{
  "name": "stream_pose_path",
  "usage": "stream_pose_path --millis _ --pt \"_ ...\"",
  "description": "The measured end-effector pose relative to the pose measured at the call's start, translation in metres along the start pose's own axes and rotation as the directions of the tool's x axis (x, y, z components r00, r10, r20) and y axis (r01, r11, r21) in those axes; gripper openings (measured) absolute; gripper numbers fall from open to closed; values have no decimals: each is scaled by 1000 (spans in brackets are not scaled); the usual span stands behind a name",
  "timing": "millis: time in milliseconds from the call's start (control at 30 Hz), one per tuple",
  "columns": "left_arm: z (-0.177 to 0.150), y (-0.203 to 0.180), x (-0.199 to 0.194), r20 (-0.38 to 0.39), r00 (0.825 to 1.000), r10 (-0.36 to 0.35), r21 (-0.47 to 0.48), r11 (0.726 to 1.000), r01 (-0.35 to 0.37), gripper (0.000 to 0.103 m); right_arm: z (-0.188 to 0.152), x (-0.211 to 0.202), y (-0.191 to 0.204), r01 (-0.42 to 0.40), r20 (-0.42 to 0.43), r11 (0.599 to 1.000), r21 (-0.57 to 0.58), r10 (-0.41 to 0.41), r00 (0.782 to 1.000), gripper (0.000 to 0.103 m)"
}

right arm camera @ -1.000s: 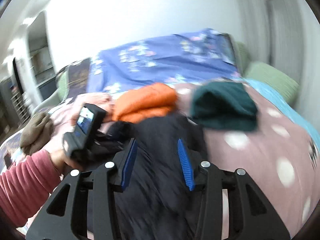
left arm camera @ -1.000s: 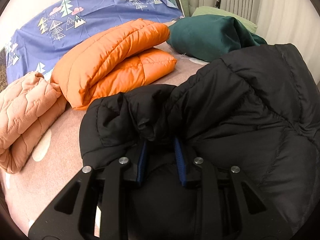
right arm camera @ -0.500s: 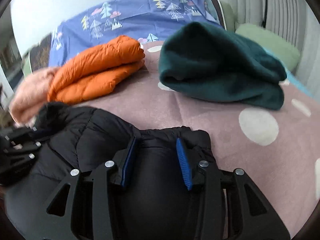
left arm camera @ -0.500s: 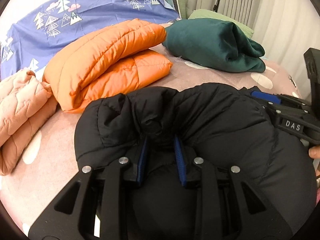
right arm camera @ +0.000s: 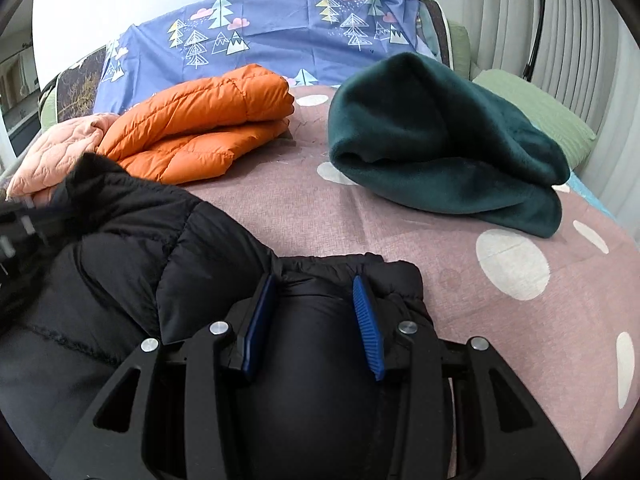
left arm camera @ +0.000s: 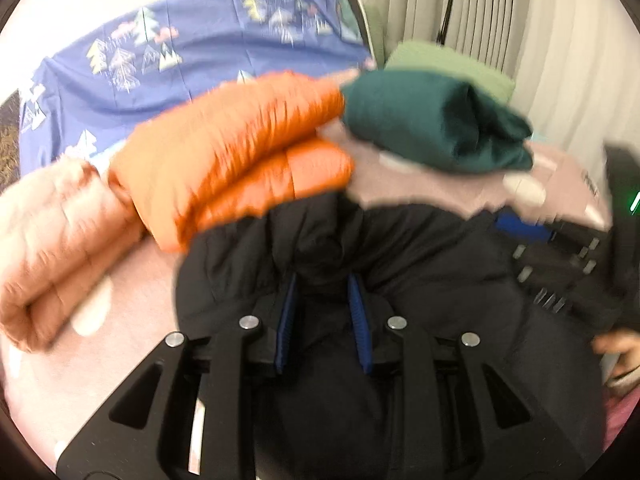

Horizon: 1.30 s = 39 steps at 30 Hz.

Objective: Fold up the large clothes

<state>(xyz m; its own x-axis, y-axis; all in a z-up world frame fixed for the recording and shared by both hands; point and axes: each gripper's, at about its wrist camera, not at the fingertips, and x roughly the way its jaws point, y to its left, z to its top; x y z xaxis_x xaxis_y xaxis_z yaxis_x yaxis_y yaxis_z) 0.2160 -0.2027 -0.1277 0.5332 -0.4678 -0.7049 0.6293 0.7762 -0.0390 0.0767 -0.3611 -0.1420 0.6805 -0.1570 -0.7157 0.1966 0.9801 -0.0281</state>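
I have the black puffer jacket (right arm camera: 132, 248) bunched on the pink dotted bed (right arm camera: 460, 280), in front of three folded pieces: an orange puffer (right arm camera: 200, 128), a peach quilted jacket (left arm camera: 52, 248) and a dark green fleece (right arm camera: 440, 140).

It looks light, thick with padding and springy, with a smooth shell that I expect to slip, so a fold will likely puff back open unless pressed flat. I judge seams, the hem or a stitched edge the best places to grip, since a pinch on a fat panel may slide off.

My left tool (left arm camera: 323, 320) sits narrow with a ridge of the jacket pinched between its blue pads. My right tool (right arm camera: 314, 320) stands a little wider, clamped over a smooth rounded bulge of the same jacket near its edge.

Much is unclear. The left wrist view is smeared with motion, so I cannot tell which part of the garment I hold there. Sleeves, collar and zip are not distinguishable in either view. The jacket's near half is hidden under both tools. My right tool's body shows only blurred at that view's edge, and fingers (left arm camera: 620, 350) are cut off there.
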Motion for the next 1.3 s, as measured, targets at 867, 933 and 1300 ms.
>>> stream_pose_path --millis 867,933,1300 --pt "-59 -38 -114 13 993 -120 90 989 118 58 -2 1 -7 -38 13 999 36 38 999 41" --pt "-88 -65 -130 3 988 -152 157 976 149 65 -2 1 -8 -39 14 999 36 38 999 41" --pt "-142 -80 -121 -71 997 1 180 984 12 51 -3 -3 -4 -38 22 999 19 37 999 43"
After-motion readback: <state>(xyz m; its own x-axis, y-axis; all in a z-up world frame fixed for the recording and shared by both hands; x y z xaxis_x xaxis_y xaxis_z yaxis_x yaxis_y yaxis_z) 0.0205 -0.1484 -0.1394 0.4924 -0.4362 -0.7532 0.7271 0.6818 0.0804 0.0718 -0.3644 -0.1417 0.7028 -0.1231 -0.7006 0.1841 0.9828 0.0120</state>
